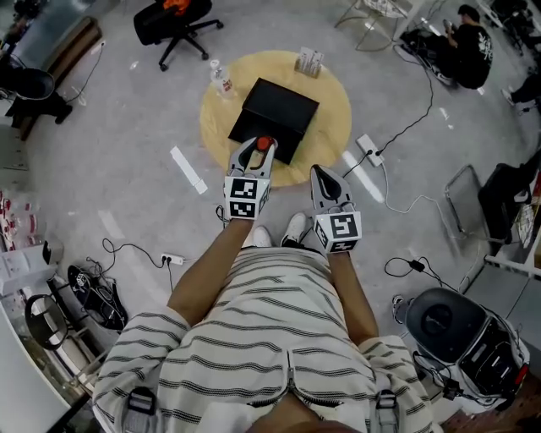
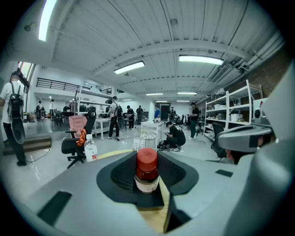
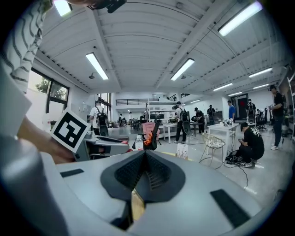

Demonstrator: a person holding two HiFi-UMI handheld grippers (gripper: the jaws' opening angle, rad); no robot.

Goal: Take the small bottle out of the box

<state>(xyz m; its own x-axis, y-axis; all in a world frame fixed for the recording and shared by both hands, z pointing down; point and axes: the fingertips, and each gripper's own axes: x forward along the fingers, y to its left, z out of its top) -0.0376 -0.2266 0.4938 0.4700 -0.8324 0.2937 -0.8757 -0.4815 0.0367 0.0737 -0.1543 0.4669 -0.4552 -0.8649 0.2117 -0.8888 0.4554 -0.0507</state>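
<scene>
A small bottle (image 1: pixel 265 142) with a red cap and a pale label is clamped upright between the jaws of my left gripper (image 1: pixel 259 150), over the near edge of the black box (image 1: pixel 275 114). The left gripper view shows the bottle (image 2: pixel 147 173) pinched between the dark pads, with the left gripper (image 2: pixel 147 177) shut on it. My right gripper (image 1: pixel 321 173) hangs beside it on the right, near the table's front edge. In the right gripper view its jaws (image 3: pixel 145 161) meet with nothing between them.
The box lies on a round wooden table (image 1: pixel 334 106). A plastic water bottle (image 1: pixel 221 80) and a small carton (image 1: pixel 309 61) stand at the table's far side. An office chair (image 1: pixel 177 21), floor cables (image 1: pixel 406 127) and a seated person (image 1: pixel 465 42) surround the table.
</scene>
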